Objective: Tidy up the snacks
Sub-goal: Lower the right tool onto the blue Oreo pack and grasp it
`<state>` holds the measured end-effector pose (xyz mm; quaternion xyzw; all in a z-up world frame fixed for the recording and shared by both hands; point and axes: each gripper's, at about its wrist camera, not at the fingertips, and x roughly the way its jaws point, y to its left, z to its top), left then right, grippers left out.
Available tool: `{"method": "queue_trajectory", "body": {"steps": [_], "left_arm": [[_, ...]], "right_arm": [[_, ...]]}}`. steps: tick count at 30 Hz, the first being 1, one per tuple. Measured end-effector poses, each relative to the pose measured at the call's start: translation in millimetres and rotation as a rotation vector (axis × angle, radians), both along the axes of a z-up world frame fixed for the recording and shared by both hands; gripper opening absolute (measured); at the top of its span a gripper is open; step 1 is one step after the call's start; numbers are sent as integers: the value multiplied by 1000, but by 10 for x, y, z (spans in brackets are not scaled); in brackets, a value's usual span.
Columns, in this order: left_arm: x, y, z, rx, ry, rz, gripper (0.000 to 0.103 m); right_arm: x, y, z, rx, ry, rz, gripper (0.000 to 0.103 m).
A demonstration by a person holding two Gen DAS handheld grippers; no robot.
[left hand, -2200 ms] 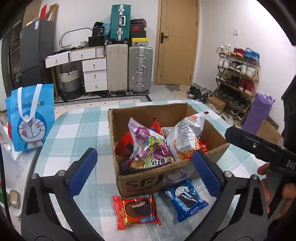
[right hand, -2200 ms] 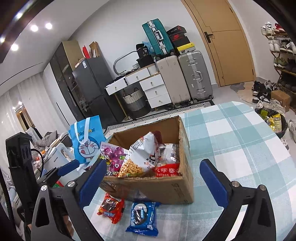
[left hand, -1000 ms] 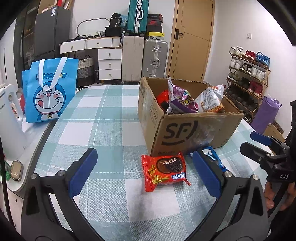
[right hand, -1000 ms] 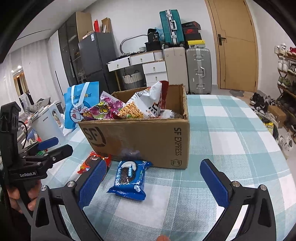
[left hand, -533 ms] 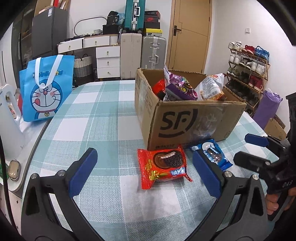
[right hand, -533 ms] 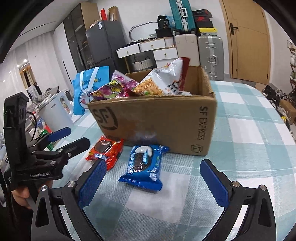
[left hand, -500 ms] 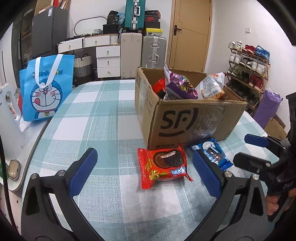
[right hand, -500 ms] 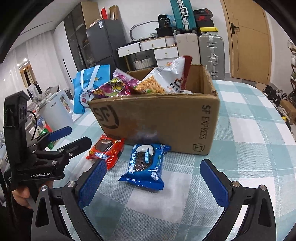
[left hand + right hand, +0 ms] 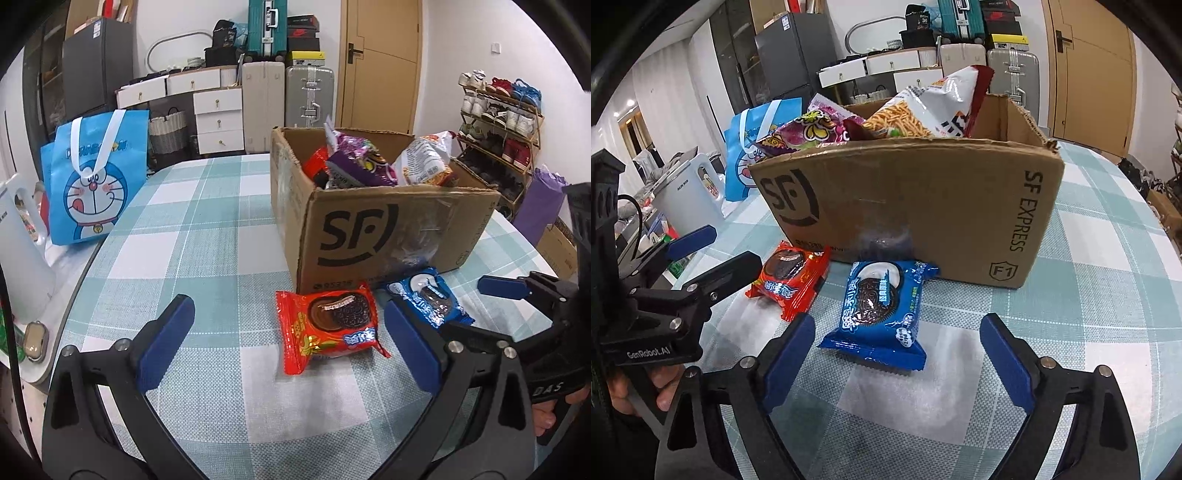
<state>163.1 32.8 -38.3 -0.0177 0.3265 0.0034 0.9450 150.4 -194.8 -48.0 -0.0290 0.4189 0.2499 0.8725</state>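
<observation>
Ahead of your left gripper [image 9: 288, 341], bare checked tablecloth [image 9: 177, 251] runs left to the table's rounded edge; the cardboard box [image 9: 388, 229] blocks the far right. Its jaws gape wide, holding nothing, the red cookie pack [image 9: 330, 326] lying between them. From the right wrist, the blue cookie pack [image 9: 881, 310] lies just before the box [image 9: 923, 206], open cloth to the right. Your right gripper [image 9: 897, 360] spreads wide, empty, the blue pack between its tips.
</observation>
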Motion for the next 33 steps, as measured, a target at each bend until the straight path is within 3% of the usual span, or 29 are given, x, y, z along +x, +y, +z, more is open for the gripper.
{"method": "queue_trajectory", "body": {"steps": [14,19,22,23,33], "left_arm": [[-1,40,-16,-11,8,10,102],[0,53,-21,-15,10,9,102],[0,51,-19,-14,10,7,102],[0,51,-21,-13,10,6,102],[10,36,-39,-13,21,1,102]], "right_arm": [[128,285,-119,-64,41,21,70],[152,244,-131,-70,37,0,68],[171,224,-122,-40,39,0,47],[166,214,-113,-35,37,-2,45],[-57,10,-6,19,-10,-28,44]]}}
